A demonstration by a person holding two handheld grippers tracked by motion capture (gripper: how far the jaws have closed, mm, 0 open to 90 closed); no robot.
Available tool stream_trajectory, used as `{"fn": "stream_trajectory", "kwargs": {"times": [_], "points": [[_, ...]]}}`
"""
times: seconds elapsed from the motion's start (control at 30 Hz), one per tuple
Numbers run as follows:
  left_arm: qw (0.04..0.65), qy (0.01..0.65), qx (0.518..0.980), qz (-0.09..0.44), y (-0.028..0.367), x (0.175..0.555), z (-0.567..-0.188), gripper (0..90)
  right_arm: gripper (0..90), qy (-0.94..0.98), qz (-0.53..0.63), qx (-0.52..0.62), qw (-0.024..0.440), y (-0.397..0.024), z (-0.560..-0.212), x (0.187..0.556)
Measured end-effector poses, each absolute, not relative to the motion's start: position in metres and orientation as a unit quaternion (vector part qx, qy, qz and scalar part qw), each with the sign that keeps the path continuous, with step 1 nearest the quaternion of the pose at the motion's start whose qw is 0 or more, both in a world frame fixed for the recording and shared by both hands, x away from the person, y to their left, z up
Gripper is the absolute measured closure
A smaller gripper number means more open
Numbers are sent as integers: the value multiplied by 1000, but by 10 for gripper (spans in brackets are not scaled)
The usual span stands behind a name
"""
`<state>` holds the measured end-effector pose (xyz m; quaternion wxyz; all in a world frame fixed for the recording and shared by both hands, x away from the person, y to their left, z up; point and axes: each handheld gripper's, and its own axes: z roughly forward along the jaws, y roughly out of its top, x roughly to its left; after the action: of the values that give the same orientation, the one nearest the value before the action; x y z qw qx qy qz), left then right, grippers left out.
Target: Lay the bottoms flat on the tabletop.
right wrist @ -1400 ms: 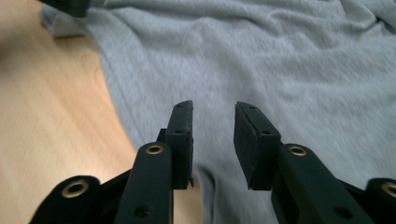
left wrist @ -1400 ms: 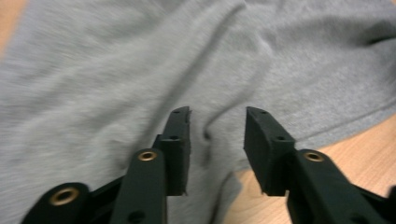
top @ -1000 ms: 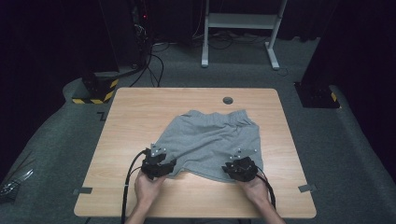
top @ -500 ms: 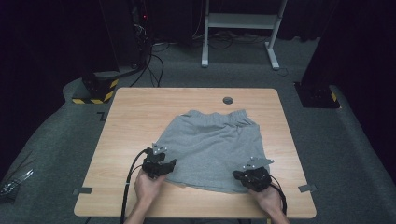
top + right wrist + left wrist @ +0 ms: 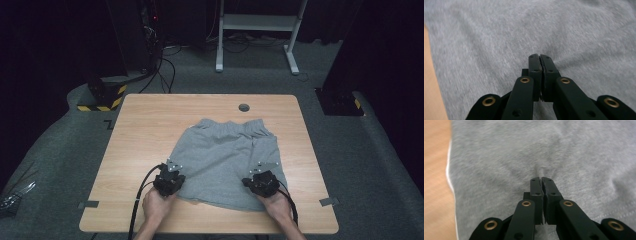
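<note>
Grey shorts (image 5: 225, 157) lie spread on the wooden table (image 5: 145, 125), waistband toward the far side. My left gripper (image 5: 171, 171) rests on the near left leg; in the left gripper view its jaws (image 5: 541, 180) have just been closing and now meet, pinching a small pucker of grey cloth (image 5: 499, 157). My right gripper (image 5: 261, 175) sits on the near right leg. In the right gripper view its jaws (image 5: 539, 56) have likewise just closed, with creases in the fabric (image 5: 499, 30) running out from the tips.
A round cable hole (image 5: 244, 107) sits at the table's far edge. Tape marks (image 5: 88, 204) (image 5: 326, 202) flag the near corners. Beyond the table stand a white desk frame (image 5: 260, 22), floor cables (image 5: 165, 65) and a yellow-black striped block (image 5: 102, 97).
My right gripper slid out to the right, then came partly back left, and the near right leg now lies flatter. The left gripper stayed where it was.
</note>
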<state>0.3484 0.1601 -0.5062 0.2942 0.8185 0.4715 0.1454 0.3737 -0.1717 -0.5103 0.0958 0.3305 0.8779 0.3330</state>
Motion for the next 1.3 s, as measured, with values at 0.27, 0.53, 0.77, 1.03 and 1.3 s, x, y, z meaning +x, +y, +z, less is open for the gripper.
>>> {"fn": "stream_trajectory", "kwargs": {"times": [0.27, 0.53, 0.77, 1.03, 1.3], "points": [[325, 475, 807, 135, 164, 338, -501, 746, 797, 875, 347, 323, 104, -186, -505, 358], [335, 512, 769, 186, 167, 380, -488, 537, 680, 842, 365, 369, 149, -185, -508, 383], [310, 549, 753, 188, 181, 408, -497, 492, 635, 839, 355, 384, 153, -186, -518, 390], [295, 570, 744, 186, 193, 421, -508, 496, 596, 835, 367, 376, 165, -185, -522, 387], [334, 558, 746, 144, 193, 420, -506, 804, 575, 836, 368, 373, 162, -185, -522, 387]]}}
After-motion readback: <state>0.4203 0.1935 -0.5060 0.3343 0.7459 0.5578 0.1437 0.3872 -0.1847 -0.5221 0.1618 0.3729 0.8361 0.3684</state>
